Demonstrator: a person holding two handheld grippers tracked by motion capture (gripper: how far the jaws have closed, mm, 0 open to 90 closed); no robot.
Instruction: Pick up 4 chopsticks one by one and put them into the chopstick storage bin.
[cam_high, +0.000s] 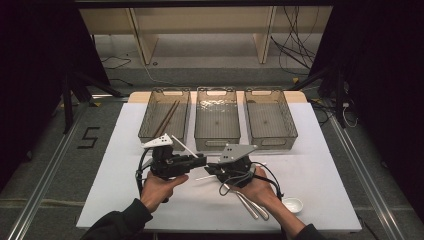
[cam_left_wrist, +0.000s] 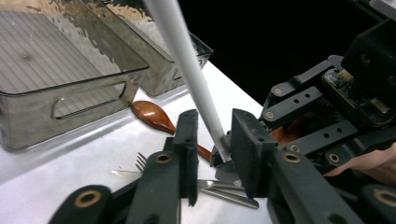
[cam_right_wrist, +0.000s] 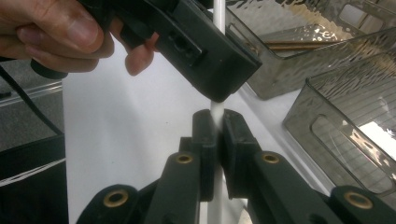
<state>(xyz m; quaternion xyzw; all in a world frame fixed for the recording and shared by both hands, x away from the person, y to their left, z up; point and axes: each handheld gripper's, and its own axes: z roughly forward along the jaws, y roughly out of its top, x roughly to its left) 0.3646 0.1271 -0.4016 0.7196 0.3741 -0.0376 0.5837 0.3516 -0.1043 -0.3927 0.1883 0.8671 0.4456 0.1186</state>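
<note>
A white chopstick is held above the white counter, in front of three clear bins. The right tool is clenched on the chopstick, both pads pressed against the shaft. In the left gripper view the same chopstick is seen slanting up between the jaws of the left tool; it lies against one pad, while a gap is left to the other, so this tool is recorded as released. The two tools are seen tip to tip. Brown chopsticks are seen in the left bin. A wooden spoon, a fork and metal cutlery are noted on the counter, with a white spoon near the right wrist.
</note>
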